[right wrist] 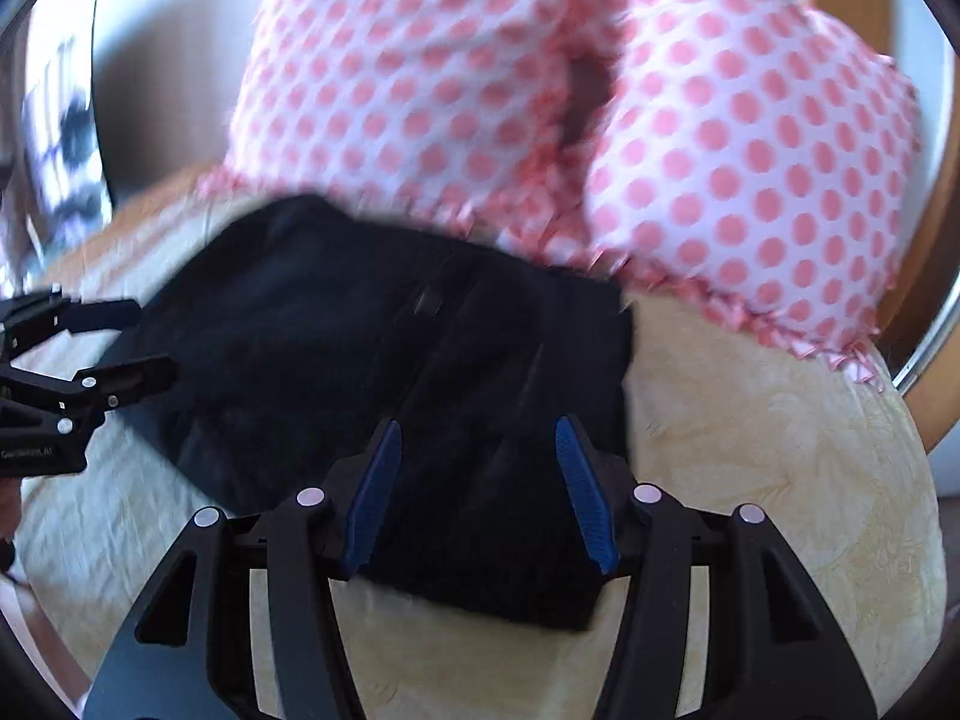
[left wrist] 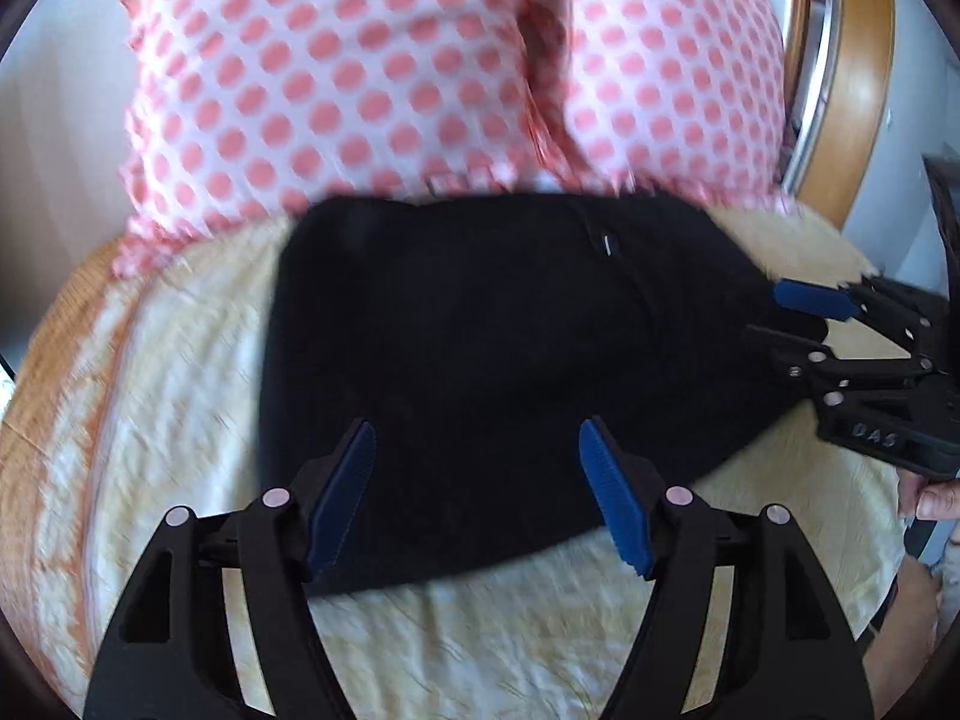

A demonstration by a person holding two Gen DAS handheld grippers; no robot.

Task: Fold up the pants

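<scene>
Black pants (left wrist: 480, 360) lie on the bed (left wrist: 180, 420), folded into a compact dark block on the cream bedspread. Far edge of the block touches or just meets the two pink-dotted pillows (left wrist: 336, 78) propped at the head of the bed.

Left claw (left wrist: 477, 498): spread wide, blue pads (left wrist: 342, 498) either side of the near edge of the pants, nothing pinched between them. Whether the tips touch the fabric: cannot tell.

Right claw (right wrist: 474, 495): likewise spread, over the near right part of the pants, gripping nothing. In the left wrist view it enters from the right (left wrist: 798, 324), its tips at the right edge of the garment.

Wooden headboard (left wrist: 864, 90) curves behind the pillows on the far right. Both views are motion-blurred; seams and a small tab (left wrist: 606, 243) on the pants are only faintly legible.
</scene>
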